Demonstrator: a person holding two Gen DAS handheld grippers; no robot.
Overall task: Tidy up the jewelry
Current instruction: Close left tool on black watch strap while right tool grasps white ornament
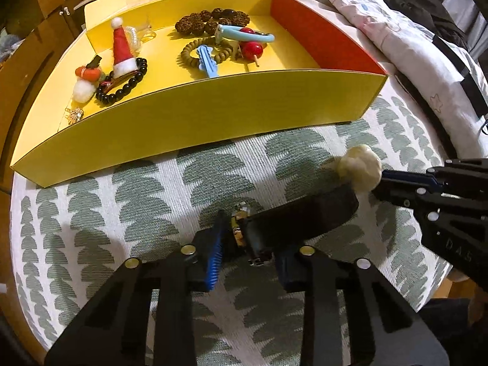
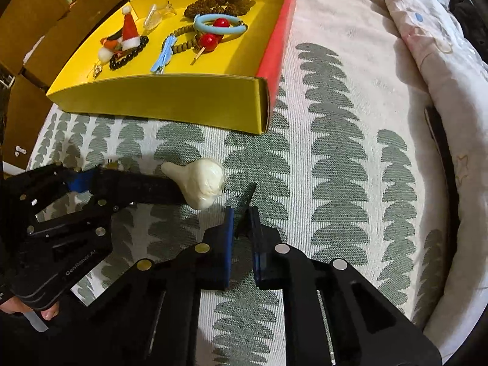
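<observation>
A long black hair clip with a cream bird ornament at its far end lies across the patterned bedspread. My left gripper is shut on the clip's near end. In the right wrist view the clip and bird sit left of my right gripper, whose fingers are nearly closed on a thin black toothed strip by the bird. The yellow box behind holds several bracelets, hair clips and a red Santa hat.
The box also shows in the right wrist view, with a red right wall. A rumpled white quilt lies along the right. Brown cardboard boxes stand at the left beyond the bed edge.
</observation>
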